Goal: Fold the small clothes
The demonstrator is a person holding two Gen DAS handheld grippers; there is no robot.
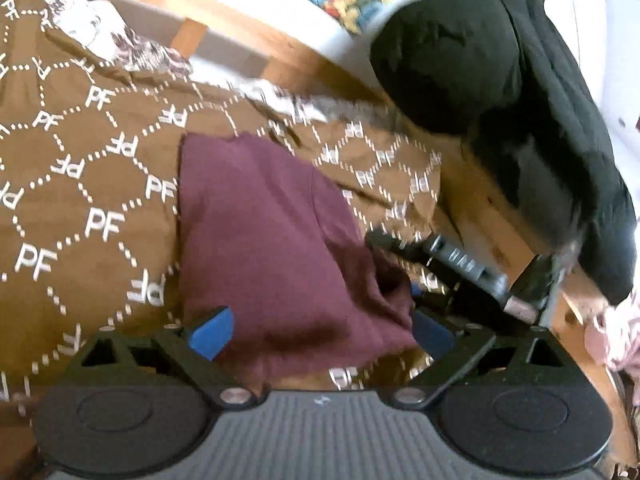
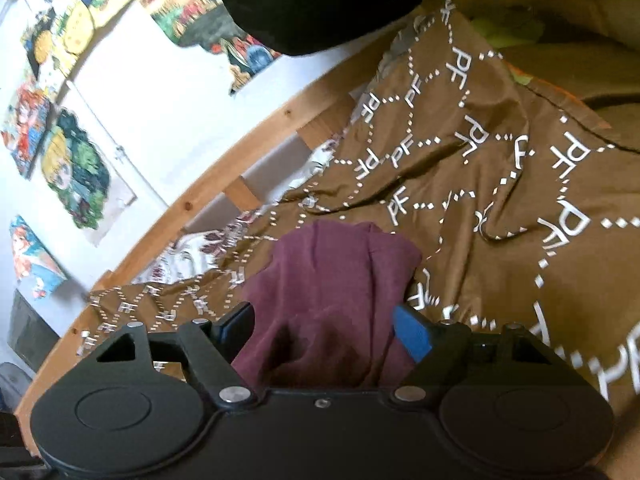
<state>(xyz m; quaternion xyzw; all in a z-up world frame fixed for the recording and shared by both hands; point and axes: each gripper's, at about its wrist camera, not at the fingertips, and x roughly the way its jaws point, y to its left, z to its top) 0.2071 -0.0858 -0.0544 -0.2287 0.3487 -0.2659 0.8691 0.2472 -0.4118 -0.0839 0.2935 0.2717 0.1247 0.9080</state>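
Note:
A maroon garment lies on a brown bedspread printed with white "PF" letters. My left gripper is open, its blue pads wide apart on either side of the garment's near edge. In the right wrist view the same maroon garment bunches up between the blue pads of my right gripper, which is also open around its near edge. The right gripper also shows in the left wrist view, just right of the garment.
A wooden bed frame runs along the far side under a white wall with colourful pictures. A black-clad arm reaches in at right. Pink cloth lies at the right edge.

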